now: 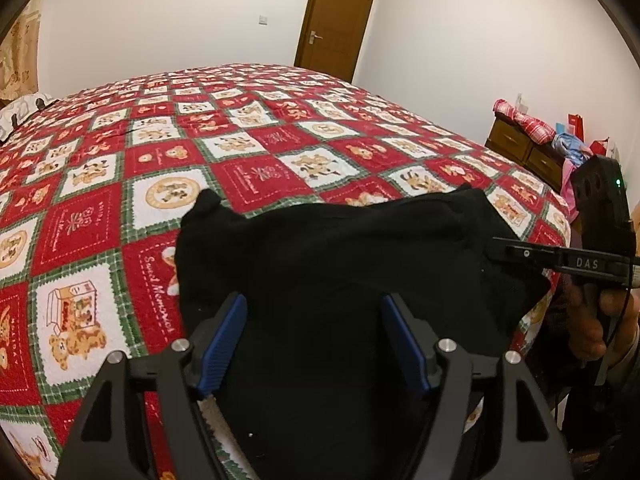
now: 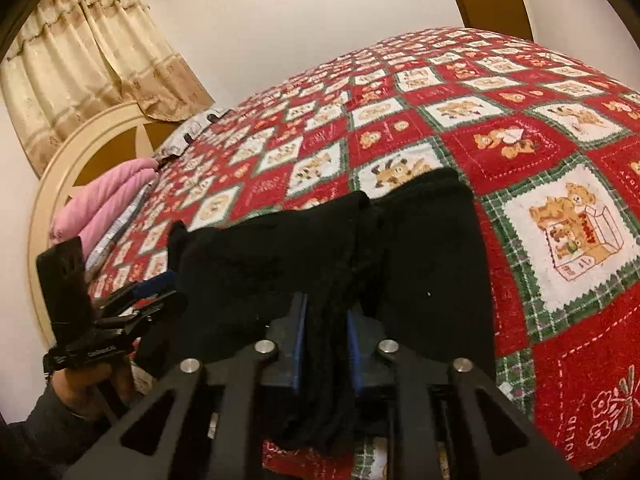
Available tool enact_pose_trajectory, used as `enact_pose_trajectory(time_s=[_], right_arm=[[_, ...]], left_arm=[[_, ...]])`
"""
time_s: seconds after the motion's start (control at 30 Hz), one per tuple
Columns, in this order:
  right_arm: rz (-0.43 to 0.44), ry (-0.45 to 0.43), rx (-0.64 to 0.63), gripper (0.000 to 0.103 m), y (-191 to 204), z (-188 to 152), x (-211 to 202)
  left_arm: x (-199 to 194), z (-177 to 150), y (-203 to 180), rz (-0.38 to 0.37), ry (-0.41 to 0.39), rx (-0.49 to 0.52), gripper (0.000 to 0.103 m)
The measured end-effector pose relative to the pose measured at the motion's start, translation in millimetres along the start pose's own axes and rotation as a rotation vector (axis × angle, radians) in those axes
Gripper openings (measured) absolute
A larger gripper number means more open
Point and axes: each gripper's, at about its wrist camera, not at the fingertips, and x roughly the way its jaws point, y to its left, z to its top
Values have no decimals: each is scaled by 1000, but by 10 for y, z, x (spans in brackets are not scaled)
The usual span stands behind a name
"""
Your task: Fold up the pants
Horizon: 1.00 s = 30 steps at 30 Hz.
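Observation:
Black pants lie bunched on the near edge of a bed with a red, white and green teddy-bear quilt. My left gripper is open, its blue pads wide apart just above the near part of the fabric. In the right wrist view the pants lie in folds and my right gripper is shut on a thick bunch of them, cloth pinched between the blue pads. The right gripper shows at the pants' right edge in the left wrist view. The left gripper shows at the left in the right wrist view.
A brown door stands behind the bed. A wooden dresser with red cloth and clutter is at the right. Pink pillows, a round headboard and beige curtains are at the bed's head.

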Motion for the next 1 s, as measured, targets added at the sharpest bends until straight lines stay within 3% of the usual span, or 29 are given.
enact_pose_trajectory(time_s=[0.2, 0.37, 0.47, 0.53, 0.7, 0.77, 0.83, 0.93, 1.0], right_arm=[[-35, -73, -98, 15, 227, 73, -170], [-92, -100, -96, 14, 139, 210, -335], [-136, -61, -29, 14, -114, 216, -241], [-139, -4, 24, 14, -298, 176, -114], [-161, -41, 15, 14, -278, 187, -231], [-210, -44, -21, 14, -249, 178, -226], [-215, -16, 9, 14, -361, 141, -119], [-202, -17, -9, 15, -366, 151, -143], [-189, -20, -3, 22, -357, 173, -181]], left_arm=[[-33, 20, 20, 1, -12, -16, 73], [-50, 66, -37, 11, -27, 6, 74], [16, 51, -84, 31, -18, 32, 85], [87, 15, -118, 41, -15, 64, 86], [28, 25, -182, 58, -34, 81, 87], [-30, 32, -185, 65, -64, 87, 97], [27, 10, -124, 91, -52, 74, 102], [71, -69, 47, 55, -26, -17, 102], [-25, -120, 98, 52, -44, -41, 102]])
